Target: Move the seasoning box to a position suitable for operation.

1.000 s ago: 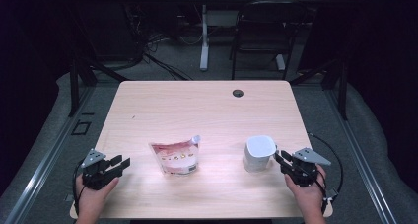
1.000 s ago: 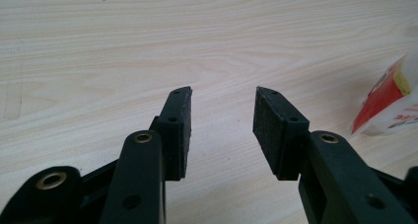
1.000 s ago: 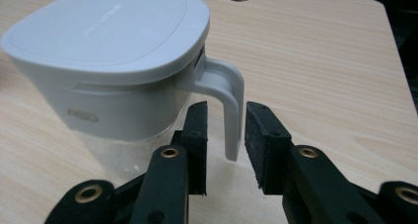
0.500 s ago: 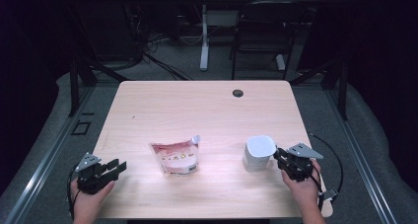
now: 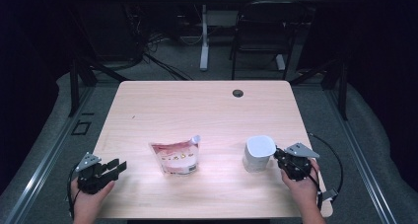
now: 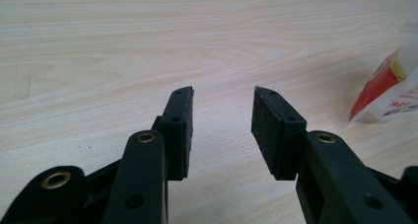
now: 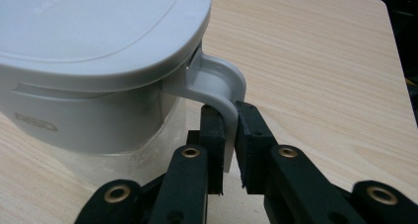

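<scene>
Tongs first, from left to right: the left gripper (image 5: 114,168) rests at the near left corner of the pale wooden table (image 5: 207,110), its black jaws spread with only bare wood between the pads (image 6: 180,130), so it grips nothing and seems to be waiting its turn. Just to its right, near the middle of the front edge, lies a red-and-white printed plastic pouch with a spout corner (image 5: 176,156), flat on the wood and untouched; its red edge also peeps in at the right side of the left gripper view. Farther right stands the white lidded plastic mug with a curved side handle (image 5: 258,153), upright, its handle turned toward the person's right hand. That orientation looks deliberate, since it offers the handle straight to the right gripper (image 7: 230,130), whose jaws have just been closing and now pinch the white handle (image 7: 222,88) between the pads. By my reading this is the grasp being secured before a lift. Beyond these, a small round black grommet hole (image 5: 238,93) sits near the far edge, well apart from everything. Nothing stands between pouch and mug; the trailing black cable (image 5: 331,157) loops off the right corner and could snag if the hand swings wide.
</scene>
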A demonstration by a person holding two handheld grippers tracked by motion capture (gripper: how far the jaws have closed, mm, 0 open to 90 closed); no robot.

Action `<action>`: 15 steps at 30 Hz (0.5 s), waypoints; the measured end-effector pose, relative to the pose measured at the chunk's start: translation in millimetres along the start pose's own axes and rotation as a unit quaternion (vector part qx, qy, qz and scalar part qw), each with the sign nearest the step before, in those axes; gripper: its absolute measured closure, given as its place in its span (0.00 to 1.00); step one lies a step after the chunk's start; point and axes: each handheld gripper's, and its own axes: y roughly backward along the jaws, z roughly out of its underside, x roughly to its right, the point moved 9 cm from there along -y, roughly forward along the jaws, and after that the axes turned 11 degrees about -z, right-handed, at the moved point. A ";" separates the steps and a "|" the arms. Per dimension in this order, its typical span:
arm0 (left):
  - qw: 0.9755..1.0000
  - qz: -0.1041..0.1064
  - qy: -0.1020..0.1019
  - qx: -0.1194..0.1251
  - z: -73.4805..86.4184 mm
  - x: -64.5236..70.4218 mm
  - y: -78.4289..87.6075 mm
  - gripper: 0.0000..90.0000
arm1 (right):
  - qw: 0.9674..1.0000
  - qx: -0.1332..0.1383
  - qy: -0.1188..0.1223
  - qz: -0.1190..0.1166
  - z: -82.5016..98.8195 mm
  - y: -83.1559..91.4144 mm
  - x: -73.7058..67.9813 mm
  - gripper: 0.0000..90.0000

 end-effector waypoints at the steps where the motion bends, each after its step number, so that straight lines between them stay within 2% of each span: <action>1: 1.000 0.000 -0.001 0.000 -0.3 0.0 -0.1 0.67 | 1.000 -0.001 0.001 0.000 0.1 0.1 -0.1 0.92; 15: 1.000 0.003 -0.005 0.000 -3.7 4.5 -5.9 0.67 | 1.000 -0.009 -0.001 -0.001 3.1 6.0 -9.2 0.93</action>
